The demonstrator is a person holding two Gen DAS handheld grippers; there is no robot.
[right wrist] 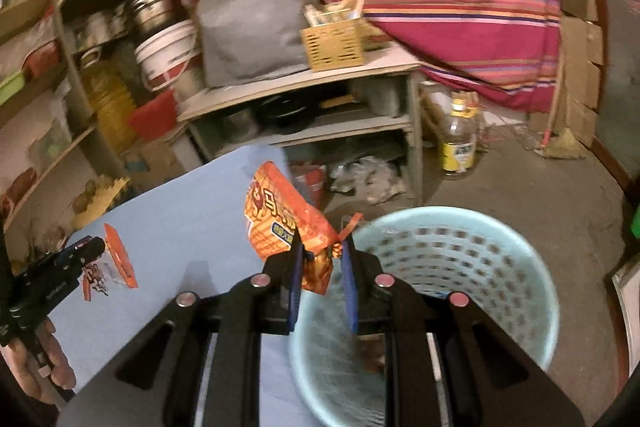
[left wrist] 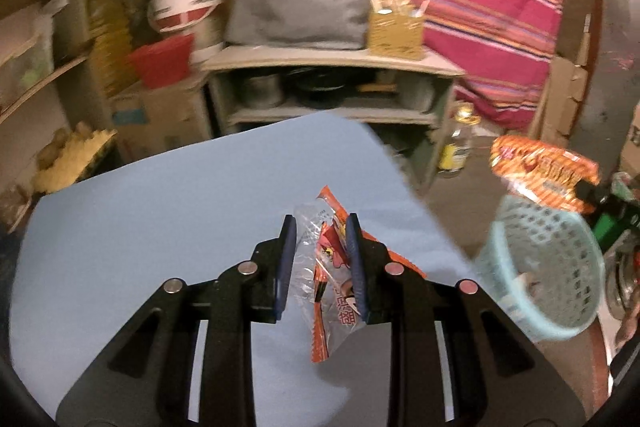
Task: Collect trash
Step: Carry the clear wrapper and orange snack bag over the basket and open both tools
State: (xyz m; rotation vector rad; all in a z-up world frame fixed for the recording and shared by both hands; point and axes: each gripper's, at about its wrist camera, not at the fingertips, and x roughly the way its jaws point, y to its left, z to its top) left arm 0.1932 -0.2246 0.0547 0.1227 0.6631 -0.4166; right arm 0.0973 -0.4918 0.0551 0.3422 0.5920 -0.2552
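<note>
My left gripper [left wrist: 320, 227] is over the blue table [left wrist: 160, 219], its jaws partly closed around a clear and orange snack wrapper [left wrist: 330, 267] that lies on the table. It also shows in the right wrist view [right wrist: 86, 253], with the wrapper [right wrist: 118, 257] beside it. My right gripper [right wrist: 320, 241] is shut on an orange snack bag [right wrist: 276, 215] and holds it above the rim of the light-blue trash basket [right wrist: 460, 259]. In the left wrist view the bag [left wrist: 540, 167] hangs over the basket [left wrist: 540, 267].
The basket stands on the floor off the table's right edge. Behind the table is a grey shelf unit [right wrist: 320, 99] with a grey bag and a yellow box. A plastic bottle [right wrist: 460, 139] stands on the floor. Buckets and shelves are at the left.
</note>
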